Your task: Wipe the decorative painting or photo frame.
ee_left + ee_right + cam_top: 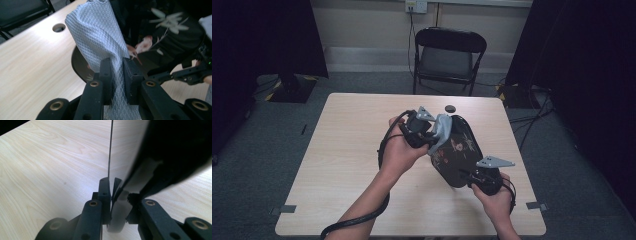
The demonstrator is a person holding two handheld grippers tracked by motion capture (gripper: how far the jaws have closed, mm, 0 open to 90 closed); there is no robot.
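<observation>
At the left of the high view, the left gripper [432, 131] is held above the middle of the light wooden table [342, 165]. Its fingers are closed on a pale grey cloth [441, 131] with a quilted diamond weave; in the left gripper view the cloth [100, 37] rises from between the two pads and stands as a loose, twisted column in front of the camera. Just right of the cloth sits a black round plate [459, 155] printed with pale leaves and pinkish birds, tilted up on its edge over the table, the cloth lying against its upper left rim. In the left gripper view the plate [172, 37] lies behind and to the right of the cloth. Farther right, at the plate's lower edge, the right gripper [477, 179] has its fingers clamped on the rim; the right gripper view shows the dark rim [125, 195] pinched between the pads above the wood-grain table [50, 170]. Behind the table stands a black folding chair [449, 57].
</observation>
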